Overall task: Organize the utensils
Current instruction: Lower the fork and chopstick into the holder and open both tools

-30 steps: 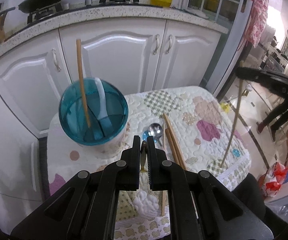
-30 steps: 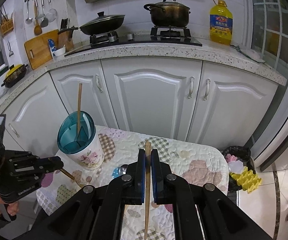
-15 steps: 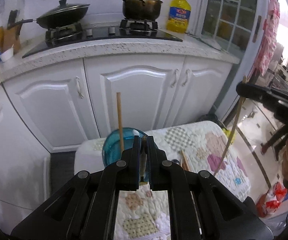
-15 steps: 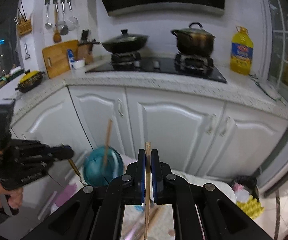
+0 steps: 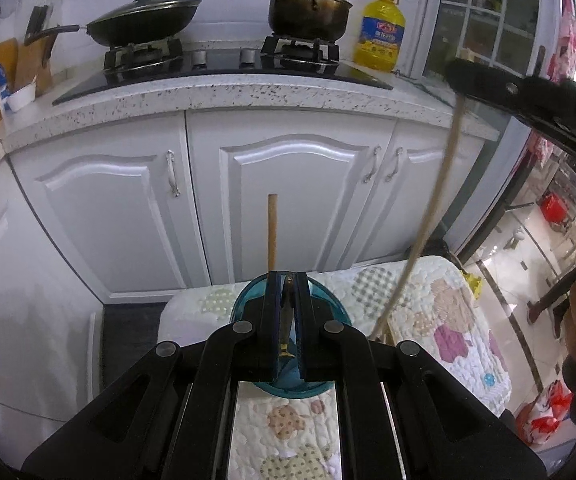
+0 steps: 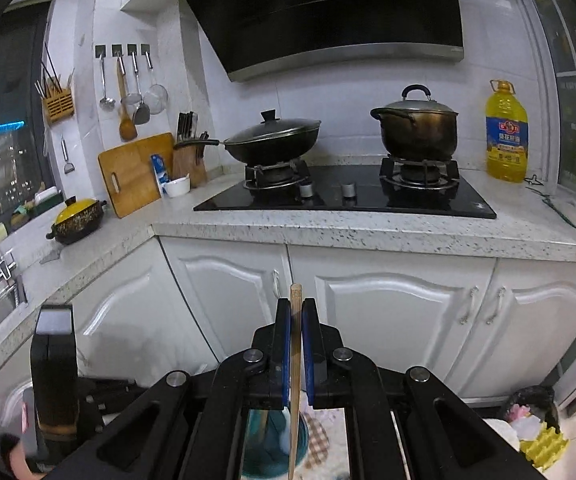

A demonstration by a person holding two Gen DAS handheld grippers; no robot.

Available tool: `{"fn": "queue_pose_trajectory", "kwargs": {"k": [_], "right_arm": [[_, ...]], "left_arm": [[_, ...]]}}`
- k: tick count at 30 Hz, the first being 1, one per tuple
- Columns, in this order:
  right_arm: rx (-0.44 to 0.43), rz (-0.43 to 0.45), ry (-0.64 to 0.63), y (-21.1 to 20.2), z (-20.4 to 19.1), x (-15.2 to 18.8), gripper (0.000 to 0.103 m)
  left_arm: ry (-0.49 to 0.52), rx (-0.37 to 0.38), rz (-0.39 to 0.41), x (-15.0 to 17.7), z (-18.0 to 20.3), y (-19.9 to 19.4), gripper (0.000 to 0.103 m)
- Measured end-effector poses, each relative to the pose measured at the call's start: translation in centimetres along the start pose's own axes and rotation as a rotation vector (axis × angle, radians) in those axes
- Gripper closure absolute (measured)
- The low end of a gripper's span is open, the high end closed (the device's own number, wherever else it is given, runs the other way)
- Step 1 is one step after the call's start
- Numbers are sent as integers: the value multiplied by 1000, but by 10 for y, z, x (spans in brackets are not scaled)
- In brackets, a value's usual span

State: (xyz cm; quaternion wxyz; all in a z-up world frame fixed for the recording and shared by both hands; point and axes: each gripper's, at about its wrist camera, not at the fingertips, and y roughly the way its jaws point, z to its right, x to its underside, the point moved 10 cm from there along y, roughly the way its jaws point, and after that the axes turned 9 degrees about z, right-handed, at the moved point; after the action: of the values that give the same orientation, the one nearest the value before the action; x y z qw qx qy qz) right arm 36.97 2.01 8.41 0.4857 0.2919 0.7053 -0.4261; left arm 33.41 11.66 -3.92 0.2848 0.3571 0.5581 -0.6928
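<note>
The left gripper (image 5: 288, 280) is clenched on a thin, dark metal handle (image 5: 287, 320) that runs along the slot between its pads; whatever is at the handle's far end is hidden, so I cannot tell which utensil it is. Just past and below those fingertips sits the teal holder (image 5: 244, 304) on the quilted patchwork cloth (image 5: 440, 320), with one chopstick in the holder (image 5: 272, 232) standing close to upright, its blunt end pointing up toward the white cabinet doors (image 5: 296, 200).

The right gripper (image 6: 296, 308) is pinched shut on a pale wooden chopstick (image 6: 295, 360). The stick's long axis runs straight down the gap between the two pads — its squared top pokes out just above the fingertips, and the rest drops away toward the holder's mouth below, where another stick and a white handle (image 6: 285, 428) already stand inside. From the left camera the same held chopstick hangs nearly vertical, slightly slanted, its top caught in the black jaws at upper right and its lower tip close beside the holder's rim on the right — I cannot tell whether it is above the cloth or touching it.

Behind everything, a wok (image 6: 272, 144) and a lidded pot (image 6: 416, 128) sit on the stove.
</note>
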Motion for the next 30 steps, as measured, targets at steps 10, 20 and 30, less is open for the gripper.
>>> {"fn": "queue_pose_trajectory", "kwargs": {"k": [10,20,30], "right_arm": [[-11,-11,-30,45,-9,13,98],[-19,-105,-48,75,-3,62,98],[-21,-200,-56,83,-5,103,76]], "left_arm": [[-16,-3,-41,15,-13,30,98],[-31,-10,-97,49,-19,53,98],[-29,-97,-105,68,-28,60,81]]}}
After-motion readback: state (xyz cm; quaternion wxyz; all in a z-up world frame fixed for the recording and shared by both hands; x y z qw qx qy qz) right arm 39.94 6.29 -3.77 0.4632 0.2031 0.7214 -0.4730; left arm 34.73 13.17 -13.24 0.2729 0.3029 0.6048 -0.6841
